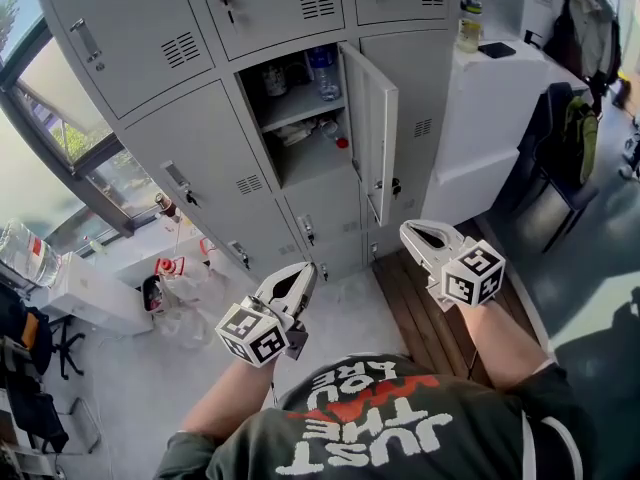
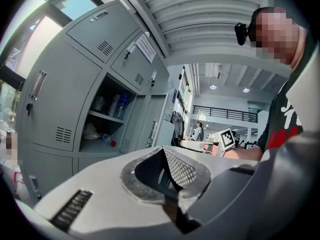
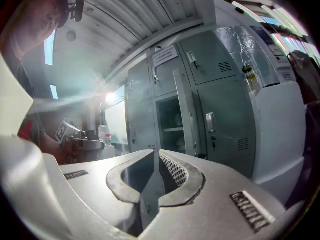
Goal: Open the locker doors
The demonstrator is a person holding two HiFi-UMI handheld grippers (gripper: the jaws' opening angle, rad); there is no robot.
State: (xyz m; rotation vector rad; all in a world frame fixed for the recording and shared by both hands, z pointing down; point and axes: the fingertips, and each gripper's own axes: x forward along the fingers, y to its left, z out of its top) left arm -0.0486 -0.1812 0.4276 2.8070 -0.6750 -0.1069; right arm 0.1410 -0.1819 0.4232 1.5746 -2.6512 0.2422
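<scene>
Beyond the fingers, the open locker holds bottles and unclear clutter. The left gripper has its fingers together. The right gripper is barely apart, empty.

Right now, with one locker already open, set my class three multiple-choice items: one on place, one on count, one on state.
1. Where is the open door? A top row; B middle column, second row; C bottom row.
2. How many doors stand open? A one; B two; C three.
3. What do the two grippers hold? A a bottle; B a key; C nothing.
Answers: 1 B, it hangs just under the top row. 2 A, every other visible door sits flush. 3 C, the left gripper and right gripper are empty, clear of the lockers.
</scene>
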